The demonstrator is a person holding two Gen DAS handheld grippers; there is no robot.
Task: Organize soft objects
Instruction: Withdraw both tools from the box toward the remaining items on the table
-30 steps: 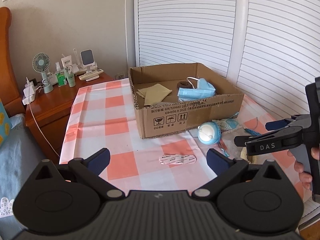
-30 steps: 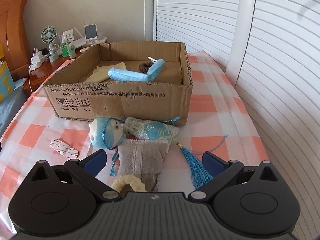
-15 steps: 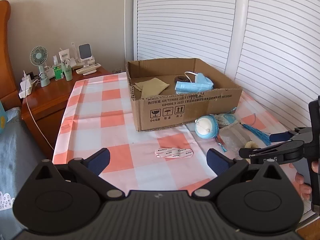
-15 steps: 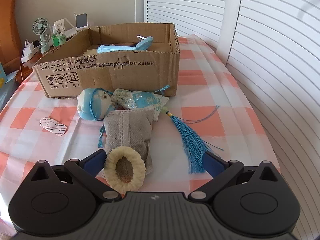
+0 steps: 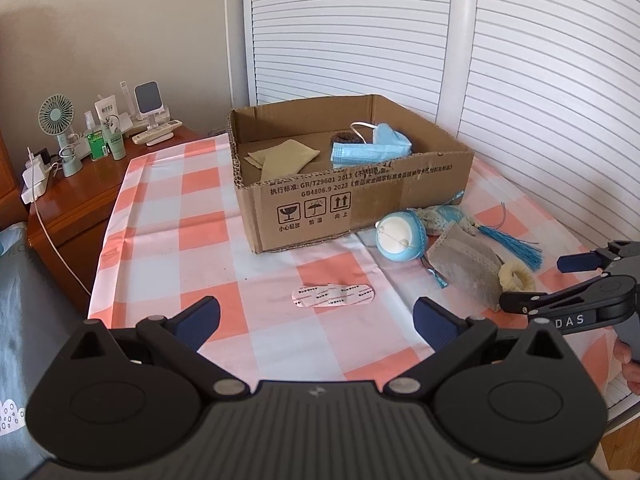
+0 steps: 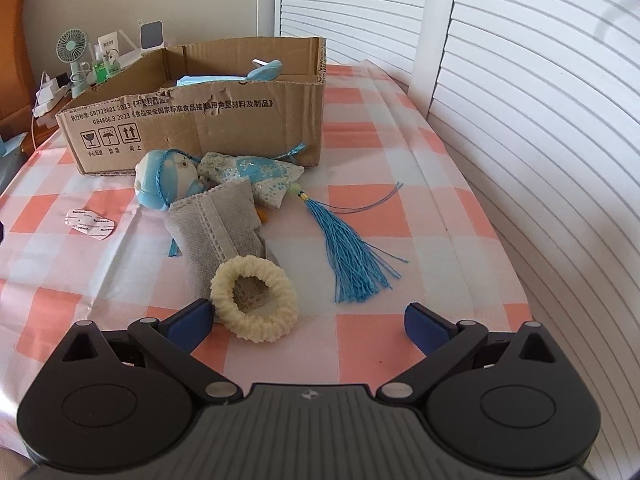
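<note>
An open cardboard box [image 5: 360, 204] [image 6: 200, 124] stands on the checked tablecloth and holds a blue face mask [image 5: 370, 150], a tan cloth [image 5: 282, 158] and a dark hair tie [image 5: 346, 138]. In front of it lie a blue doll [image 6: 168, 180] [image 5: 398, 238], a grey pouch [image 6: 218, 228] [image 5: 466, 266], a cream scrunchie [image 6: 256, 300] [image 5: 516, 276], a blue tassel [image 6: 348, 244] and a white sachet [image 5: 334, 296] [image 6: 90, 222]. My right gripper [image 6: 308, 320] [image 5: 552, 280] is open just short of the scrunchie. My left gripper [image 5: 316, 318] is open near the sachet, holding nothing.
A wooden nightstand [image 5: 100, 184] at the left carries a small fan [image 5: 58, 120], bottles and chargers. White louvred doors [image 5: 520, 80] run behind and to the right of the table. A person's fingers [image 5: 626, 356] hold the right gripper at the table's right edge.
Both grippers have drawn back from the box toward the table's near edge. The scrunchie, hidden under the right gripper a second ago, now lies fully in view ahead of its fingers.
</note>
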